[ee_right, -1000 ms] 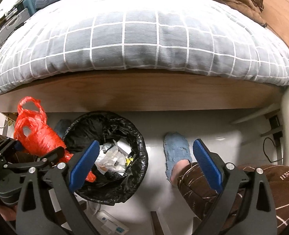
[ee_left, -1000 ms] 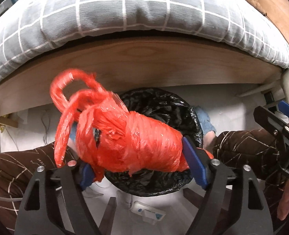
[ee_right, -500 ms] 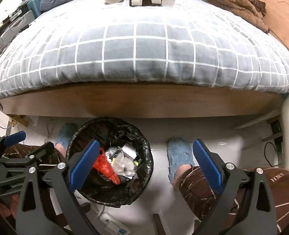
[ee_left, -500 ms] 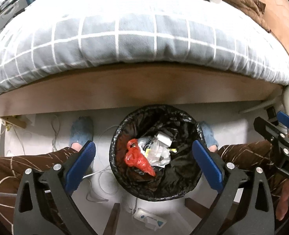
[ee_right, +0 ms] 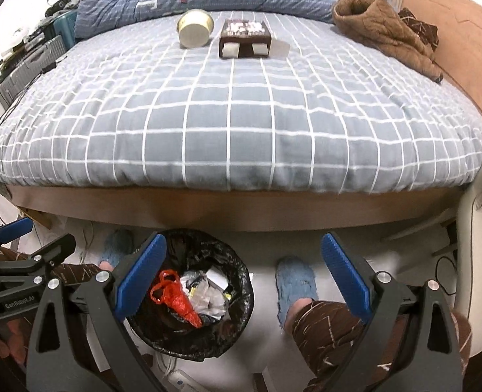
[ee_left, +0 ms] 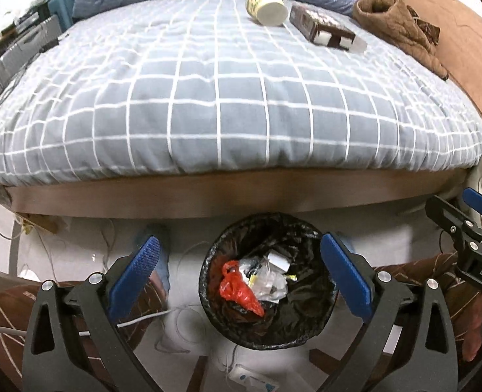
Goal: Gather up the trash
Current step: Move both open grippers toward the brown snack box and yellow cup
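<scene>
Between our left gripper (ee_left: 239, 276) jaws, which have just been opening and now stand wide with nothing in them, we look down into the black-lined trash bin (ee_left: 267, 323) on the floor, where the red plastic bag (ee_left: 239, 290) lies among white wrappers. Our right gripper (ee_right: 242, 276) also has its jaws spread and empty, the bin sitting under its left jaw. Beyond both, up and ahead across the grey checked bed (ee_right: 241, 124), lie the next likely pieces: a paper cup (ee_right: 195, 29) on its side and, just right of it, a brown box (ee_right: 244, 37) with its short open end facing us. From the right wrist view these sit almost straight ahead; from the left they fall to the right, so we judge the right hand better placed.
</scene>
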`<state>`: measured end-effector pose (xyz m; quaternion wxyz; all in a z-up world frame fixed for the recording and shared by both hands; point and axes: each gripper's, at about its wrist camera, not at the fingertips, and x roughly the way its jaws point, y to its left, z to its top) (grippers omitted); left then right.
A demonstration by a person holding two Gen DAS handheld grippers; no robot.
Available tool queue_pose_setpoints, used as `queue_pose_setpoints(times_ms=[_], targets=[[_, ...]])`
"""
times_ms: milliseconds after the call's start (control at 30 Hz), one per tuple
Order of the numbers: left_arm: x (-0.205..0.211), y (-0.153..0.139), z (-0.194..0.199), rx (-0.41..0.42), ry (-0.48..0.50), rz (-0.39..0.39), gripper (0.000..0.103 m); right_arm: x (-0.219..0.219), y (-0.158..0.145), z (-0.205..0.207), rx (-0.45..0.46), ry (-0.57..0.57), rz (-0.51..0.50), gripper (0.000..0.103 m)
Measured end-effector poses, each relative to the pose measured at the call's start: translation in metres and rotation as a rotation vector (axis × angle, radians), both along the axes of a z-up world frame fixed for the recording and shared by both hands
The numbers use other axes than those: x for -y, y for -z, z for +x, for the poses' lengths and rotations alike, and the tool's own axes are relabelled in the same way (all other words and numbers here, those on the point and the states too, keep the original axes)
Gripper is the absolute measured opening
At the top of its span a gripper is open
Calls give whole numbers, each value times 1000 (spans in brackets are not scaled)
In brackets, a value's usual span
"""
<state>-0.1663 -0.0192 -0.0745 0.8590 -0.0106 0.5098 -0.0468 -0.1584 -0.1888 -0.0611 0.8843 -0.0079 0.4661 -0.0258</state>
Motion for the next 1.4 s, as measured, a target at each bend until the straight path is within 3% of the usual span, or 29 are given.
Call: queue_pose_setpoints(times_ms=[833, 1167, 1400], targets=[[-4, -89, 35, 142, -40, 7, 97, -1, -82, 36, 135, -21, 19, 92], [2, -110, 83, 167, -41, -4, 97, 6, -101, 79, 156, -33, -6, 92], [7, -113, 140, 172, -33, 1, 97, 11, -100, 135, 146, -34, -16, 92]])
